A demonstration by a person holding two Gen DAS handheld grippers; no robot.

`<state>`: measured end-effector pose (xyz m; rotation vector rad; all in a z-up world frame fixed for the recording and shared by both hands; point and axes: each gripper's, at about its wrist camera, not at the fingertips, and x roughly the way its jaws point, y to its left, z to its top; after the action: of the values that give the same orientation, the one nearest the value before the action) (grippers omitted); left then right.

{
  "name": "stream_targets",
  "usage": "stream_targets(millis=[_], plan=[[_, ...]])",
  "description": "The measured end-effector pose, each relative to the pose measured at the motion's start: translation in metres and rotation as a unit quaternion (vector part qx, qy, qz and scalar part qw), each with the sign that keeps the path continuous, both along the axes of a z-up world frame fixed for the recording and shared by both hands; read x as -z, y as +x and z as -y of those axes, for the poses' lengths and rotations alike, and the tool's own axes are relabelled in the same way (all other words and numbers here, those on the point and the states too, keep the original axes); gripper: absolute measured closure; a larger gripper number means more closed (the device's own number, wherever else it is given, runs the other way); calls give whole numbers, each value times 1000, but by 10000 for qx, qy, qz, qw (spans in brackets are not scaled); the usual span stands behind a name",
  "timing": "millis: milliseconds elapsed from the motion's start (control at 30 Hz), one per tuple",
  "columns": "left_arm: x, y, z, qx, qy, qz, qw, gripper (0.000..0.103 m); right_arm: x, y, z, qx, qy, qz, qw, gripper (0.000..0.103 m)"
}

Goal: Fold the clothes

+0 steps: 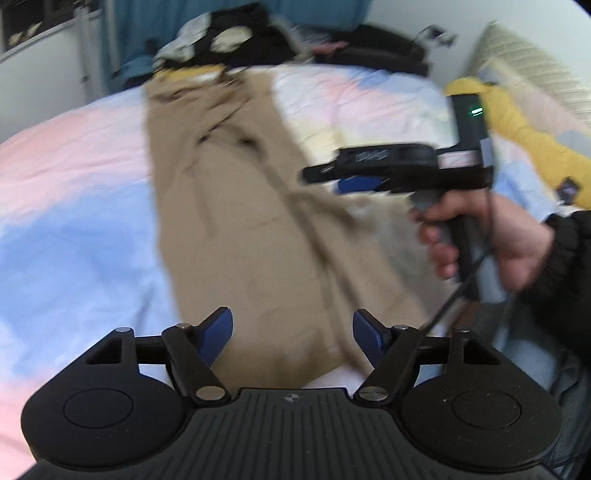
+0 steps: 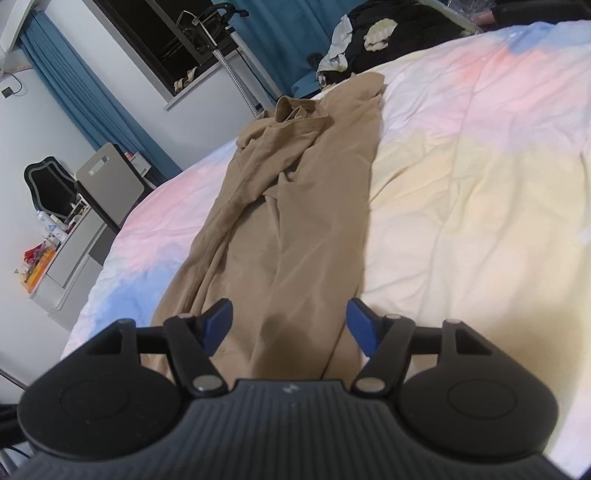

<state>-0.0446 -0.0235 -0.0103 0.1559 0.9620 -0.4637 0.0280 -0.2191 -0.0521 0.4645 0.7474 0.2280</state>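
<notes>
Long tan cotton trousers (image 2: 295,206) spread lengthwise down the middle of a bed (image 2: 480,184) dressed in a crumpled pastel cover of pink, blue and pale yellow. Waistband bunched and rumpled at the far end, legs laid close together, running toward both cameras, creased along their length.

Left tool (image 1: 292,334) poised above the near end of the trousers, blue-padded fingers (image 1: 218,336) held wide apart, nothing between them, no contact with the cloth visible. Left wrist view smeared by blur.

Right tool (image 2: 290,325) likewise above the near end of the trousers, blue pads spread wide, only the tan fabric below showing through the gap, nothing pinched. In the left wrist view, seen from the side (image 1: 321,173) over the right edge of the trousers, gripped at its handle by a hand (image 1: 491,240) in a dark sleeve.

At the far edge of the bed, a heap of dark and pale clothing (image 2: 369,33). To the right in the left wrist view, a mustard-yellow garment (image 1: 517,122) lying on the cover. Beyond the bed, blue curtains (image 2: 92,96) and a grey chair (image 2: 110,181) by a cluttered white desk.
</notes>
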Motion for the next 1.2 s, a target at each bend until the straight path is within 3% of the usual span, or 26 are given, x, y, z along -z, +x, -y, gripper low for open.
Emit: stream_targets(millis=[100, 233, 300, 333, 400, 467, 533, 633, 733, 767, 800, 867, 1000, 1200], plan=[[15, 3, -1, -195, 370, -310, 9986, 35, 2, 3, -4, -62, -40, -35, 10000, 34], [36, 6, 8, -92, 844, -763, 9935, 44, 1, -1, -2, -30, -42, -39, 10000, 34], [45, 6, 17, 1, 1201, -837, 9892, 84, 1, -2, 0, 24, -36, -51, 10000, 34], [45, 7, 20, 24, 1246, -881, 9883, 93, 1, -2, 2, 54, -26, -63, 10000, 34], [39, 11, 19, -23, 1011, -1059, 9892, 95, 2, -3, 5, 103, 15, -95, 9999, 34], [28, 16, 11, -220, 453, -1310, 9901, 95, 3, -3, 6, 118, 34, -107, 9999, 34], [32, 21, 8, -380, 293, -1427, 9886, 94, 1, -3, 5, 110, -6, -75, 9999, 34], [50, 25, 8, -552, 381, -1481, 9867, 92, -1, -3, 2, 42, -80, -9, 10000, 34], [62, 28, 5, -622, 339, -1503, 9861, 82, -1, -4, -1, -34, -147, -4, 9999, 34], [62, 29, 2, -628, 232, -1519, 9861, 68, -1, -4, 0, -32, -150, -16, 9999, 34], [59, 29, 0, -604, 80, -1490, 9870, 46, 0, -4, 0, -22, -148, -33, 9999, 34], [47, 24, -5, -552, -146, -1232, 9907, 27, 1, -4, 1, 14, -126, -65, 9999, 34], [35, 19, -14, -450, -486, -983, 9930, 27, 3, -3, 2, 48, -40, -139, 9999, 34], [38, 29, -37, -1292, -996, -943, 9821, 23, 3, -9, 2, 39, 2, -185, 9998, 33]])
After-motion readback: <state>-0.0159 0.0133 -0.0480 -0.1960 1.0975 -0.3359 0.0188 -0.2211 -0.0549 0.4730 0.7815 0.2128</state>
